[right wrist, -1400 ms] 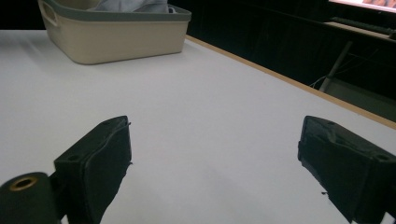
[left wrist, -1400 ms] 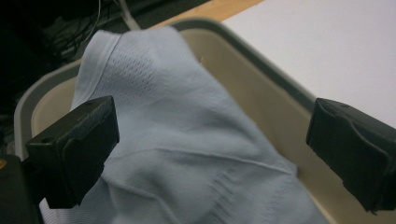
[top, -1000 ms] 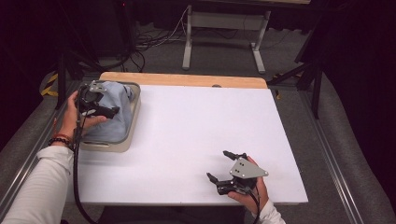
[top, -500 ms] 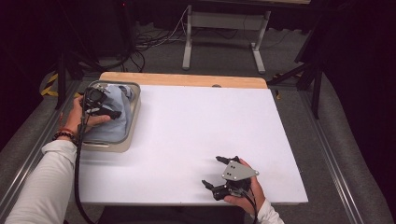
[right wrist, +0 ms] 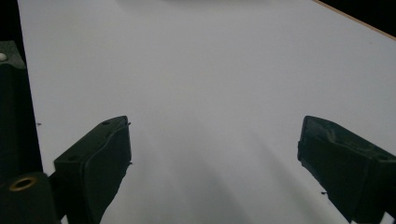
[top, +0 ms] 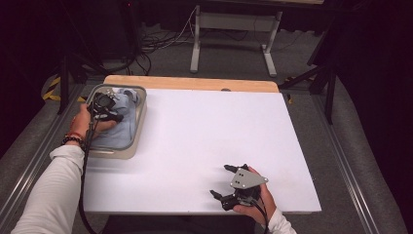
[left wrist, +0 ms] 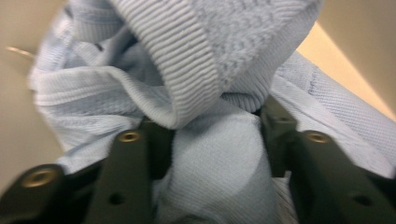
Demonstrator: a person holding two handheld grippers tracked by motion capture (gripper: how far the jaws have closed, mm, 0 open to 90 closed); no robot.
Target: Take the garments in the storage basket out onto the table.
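Left gripper (left wrist: 212,140) pinches soft ribbed-knit cloth (left wrist: 196,70) — pale blue.

The high view looked from above the person's side of the white table (top: 204,141), forward and down, far enough back to take in the whole top, the grey floor around it and both arms. The left gripper view rode on the left gripper (top: 104,105) and looked along its 2 jaws, very close to the light blue cloth (left wrist: 210,70) in the tray (top: 139,122); the high view saw that same cloth from far off. The right gripper view rode on the right gripper (top: 229,183), low near the table's front edge, and looked across the same white top toward its far wooden edge (right wrist: 355,18).
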